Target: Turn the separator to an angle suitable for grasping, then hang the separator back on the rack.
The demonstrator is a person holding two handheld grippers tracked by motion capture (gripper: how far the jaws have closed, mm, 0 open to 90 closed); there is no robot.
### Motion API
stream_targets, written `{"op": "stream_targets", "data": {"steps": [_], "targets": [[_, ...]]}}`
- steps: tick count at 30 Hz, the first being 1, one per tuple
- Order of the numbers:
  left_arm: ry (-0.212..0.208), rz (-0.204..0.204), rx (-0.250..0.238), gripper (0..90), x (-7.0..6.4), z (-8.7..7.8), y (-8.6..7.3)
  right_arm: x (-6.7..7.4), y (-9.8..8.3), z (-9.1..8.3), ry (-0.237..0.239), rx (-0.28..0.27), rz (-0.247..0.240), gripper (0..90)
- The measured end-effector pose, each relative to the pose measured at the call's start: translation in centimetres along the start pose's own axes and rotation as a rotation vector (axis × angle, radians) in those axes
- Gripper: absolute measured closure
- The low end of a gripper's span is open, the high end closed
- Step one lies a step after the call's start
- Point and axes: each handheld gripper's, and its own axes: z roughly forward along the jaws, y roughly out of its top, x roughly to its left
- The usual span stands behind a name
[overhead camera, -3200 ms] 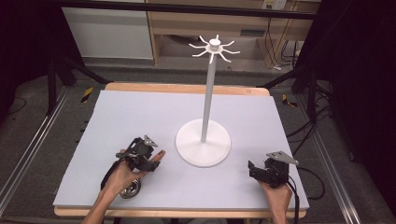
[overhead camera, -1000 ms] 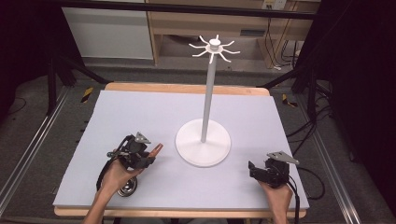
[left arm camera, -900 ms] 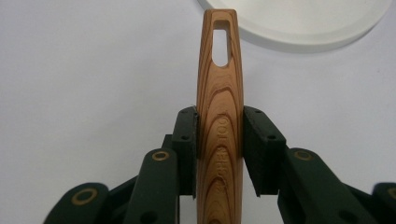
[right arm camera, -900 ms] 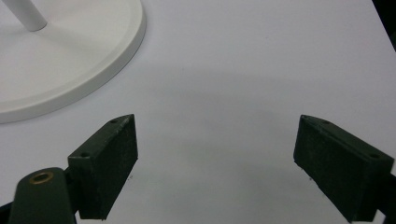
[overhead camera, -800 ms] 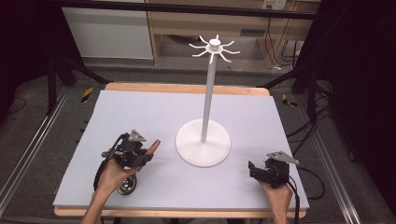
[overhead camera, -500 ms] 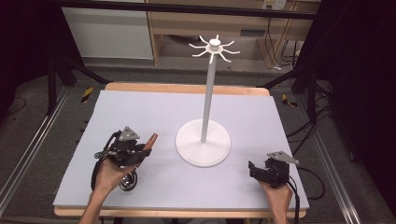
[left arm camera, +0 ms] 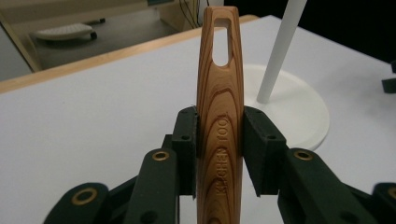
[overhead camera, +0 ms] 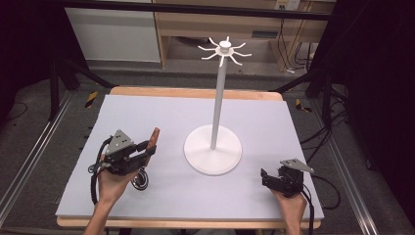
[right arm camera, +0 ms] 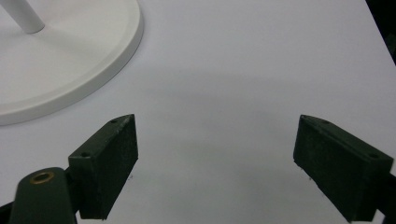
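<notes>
Fingers (left arm camera: 187,144) of our left gripper (left arm camera: 219,140) clamp the wooden handle (left arm camera: 219,93), stiff and light, pointing to 1 o'clock; right gripper (right arm camera: 215,163) wide open, empty.

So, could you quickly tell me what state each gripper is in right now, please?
Left gripper: closed on the wooden handle.
Right gripper: open, holding nothing.
</notes>
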Motion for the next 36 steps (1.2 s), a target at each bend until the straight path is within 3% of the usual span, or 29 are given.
{"op": "stream_targets", "data": {"steps": [4,6,15,22,25,36], "targets": [[-0.003,-0.016,-0.06,67.0,0.0,-0.6,0.4,-0.1,0.0,0.0,-0.005,0.001,-0.002,14.2],[-0.012,-0.02,-0.058,66.9,0.1,-0.8,0.7,0.0,0.0,0.0,-0.004,0.0,0.0,14.2],[-0.031,-0.062,-0.141,66.9,0.8,-1.9,2.2,0.1,-0.1,0.2,-0.006,0.0,-0.004,14.3],[-0.027,-0.054,-0.178,66.9,0.8,-1.9,4.1,0.3,-0.2,0.3,-0.004,0.001,-0.019,14.3],[-0.027,-0.052,-0.193,67.0,0.6,-1.9,5.0,0.3,-0.2,0.2,-0.001,-0.002,-0.001,14.3],[-0.02,-0.027,-0.259,67.0,-0.4,-2.5,8.1,0.1,-0.2,0.3,-0.002,-0.001,-0.012,14.3]]}}
